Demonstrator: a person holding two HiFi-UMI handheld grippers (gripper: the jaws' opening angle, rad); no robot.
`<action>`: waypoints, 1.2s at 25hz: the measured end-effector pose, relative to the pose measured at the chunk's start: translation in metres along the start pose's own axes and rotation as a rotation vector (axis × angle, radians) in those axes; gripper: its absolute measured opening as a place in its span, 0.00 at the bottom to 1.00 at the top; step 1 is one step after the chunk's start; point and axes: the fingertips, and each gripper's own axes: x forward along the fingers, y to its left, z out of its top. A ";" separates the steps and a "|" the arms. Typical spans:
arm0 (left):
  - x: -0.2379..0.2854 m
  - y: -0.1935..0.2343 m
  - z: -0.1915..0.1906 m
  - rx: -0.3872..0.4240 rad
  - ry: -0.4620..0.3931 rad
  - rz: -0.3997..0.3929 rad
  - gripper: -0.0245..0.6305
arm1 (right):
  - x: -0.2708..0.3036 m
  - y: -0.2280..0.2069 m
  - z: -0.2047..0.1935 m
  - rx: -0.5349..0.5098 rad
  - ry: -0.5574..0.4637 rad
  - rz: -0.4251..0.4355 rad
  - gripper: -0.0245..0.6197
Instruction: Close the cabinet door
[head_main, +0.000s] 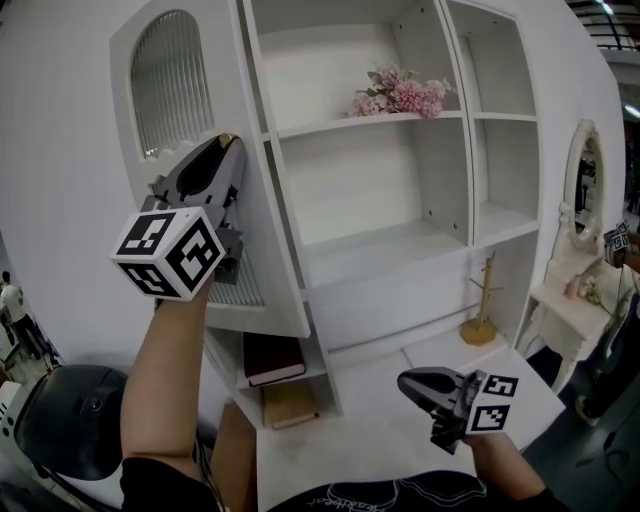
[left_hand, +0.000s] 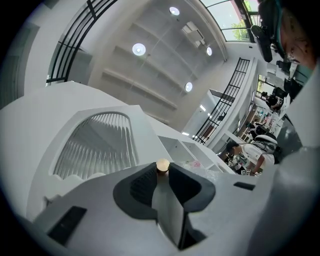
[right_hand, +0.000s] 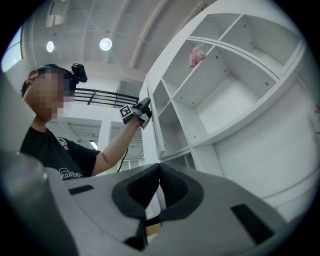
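Left gripper (head_main: 226, 145), at the free edge of the cabinet door (head_main: 215, 70), has its jaws pinched narrow on the small golden knob (left_hand: 163, 165). That door stands swung out from the shelves (head_main: 350, 190), so a firm pinch and a push along the door's arc should serve best. Right gripper (head_main: 408, 384), low and well right of the door, is closed on nothing; the door's hinges are hidden behind it.
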 end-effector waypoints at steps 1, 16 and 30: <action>0.003 0.000 -0.003 0.005 0.004 0.005 0.15 | -0.001 -0.003 0.000 0.001 0.002 0.001 0.05; 0.037 0.009 -0.039 0.085 0.027 0.064 0.16 | -0.017 -0.049 -0.005 0.057 0.016 -0.022 0.05; 0.062 0.024 -0.068 0.163 0.085 0.132 0.16 | -0.023 -0.070 -0.015 0.098 0.005 -0.050 0.05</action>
